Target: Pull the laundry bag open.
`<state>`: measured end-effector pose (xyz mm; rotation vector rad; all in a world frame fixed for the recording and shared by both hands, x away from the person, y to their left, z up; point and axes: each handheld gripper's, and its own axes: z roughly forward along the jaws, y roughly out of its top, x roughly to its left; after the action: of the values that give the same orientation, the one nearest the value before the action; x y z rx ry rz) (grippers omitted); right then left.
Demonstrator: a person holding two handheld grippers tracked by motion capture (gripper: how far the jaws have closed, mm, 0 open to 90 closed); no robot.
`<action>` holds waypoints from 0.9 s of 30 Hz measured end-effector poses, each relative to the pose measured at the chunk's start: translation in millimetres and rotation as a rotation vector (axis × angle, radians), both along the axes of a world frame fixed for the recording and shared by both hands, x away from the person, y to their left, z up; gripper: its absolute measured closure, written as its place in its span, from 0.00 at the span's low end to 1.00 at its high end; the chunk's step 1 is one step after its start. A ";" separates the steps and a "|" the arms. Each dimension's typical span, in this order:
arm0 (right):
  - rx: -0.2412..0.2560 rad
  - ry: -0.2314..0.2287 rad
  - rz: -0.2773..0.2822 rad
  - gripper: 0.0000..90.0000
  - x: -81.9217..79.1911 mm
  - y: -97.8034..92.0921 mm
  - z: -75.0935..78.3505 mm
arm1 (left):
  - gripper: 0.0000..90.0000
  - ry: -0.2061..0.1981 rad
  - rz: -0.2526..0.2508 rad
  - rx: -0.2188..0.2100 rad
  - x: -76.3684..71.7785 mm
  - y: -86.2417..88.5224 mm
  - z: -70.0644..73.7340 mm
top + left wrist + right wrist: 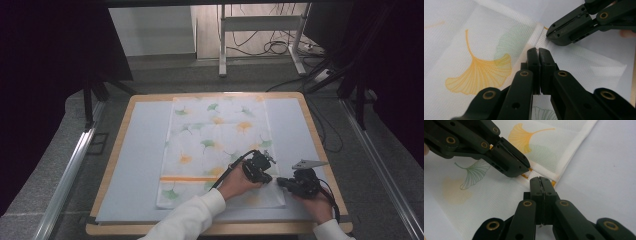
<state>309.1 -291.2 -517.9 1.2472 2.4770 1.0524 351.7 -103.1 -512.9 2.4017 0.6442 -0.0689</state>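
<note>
A white cloth [215,135] printed with green and orange ginkgo leaves lies flat on the pale mat [140,150], with an orange stripe [187,178] across its near part. Both grippers meet at the cloth's right edge near the front. My left gripper [270,178] [538,50] is shut, its tips pinching the white hem [537,32]. My right gripper [279,181] [540,179] is also shut on that hem [564,162], at the corner where the upper layer ends. The tips sit a few centimetres apart, almost facing each other. An orange leaf [480,75] lies left of my left jaws.
The mat covers a wooden table [111,167]. A sleeved forearm [192,217] comes in at the bottom middle. Metal rails [67,175] flank the table on the grey floor, and a stand with cables [260,45] is behind it. Bare mat [604,170] lies right of the cloth.
</note>
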 end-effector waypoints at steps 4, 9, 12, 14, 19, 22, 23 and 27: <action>0.000 -0.001 0.001 0.99 0.1 -0.1 0.0 | 1.00 0.008 0.008 -0.003 0.8 0.5 0.1; -0.023 -0.007 0.003 0.99 -1.5 3.0 1.0 | 1.00 0.023 0.014 -0.011 1.9 0.8 -0.1; -0.045 -0.016 0.004 0.99 -2.7 5.7 1.7 | 1.00 0.040 0.027 -0.018 2.9 1.2 -0.2; -0.049 -0.017 0.002 0.99 -3.1 6.2 1.8 | 1.00 0.058 0.039 -0.021 3.8 1.4 -0.2; -0.055 -0.020 -0.001 1.00 -3.2 7.1 1.9 | 1.00 0.066 0.043 -0.015 4.6 1.6 0.1; -0.065 -0.017 -0.002 1.00 -3.5 7.6 2.4 | 1.00 0.074 0.051 -0.017 4.6 1.8 0.1; -0.065 -0.017 -0.003 1.00 -3.5 7.8 2.3 | 1.00 0.075 0.053 -0.018 4.6 2.0 -0.1; -0.065 -0.015 -0.004 1.00 -3.5 8.0 2.3 | 1.00 0.080 0.057 -0.021 4.3 3.2 -0.3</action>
<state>305.6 -283.2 -515.6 1.2197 2.4755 0.9681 356.0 -99.9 -513.2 2.3681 0.7448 -0.1480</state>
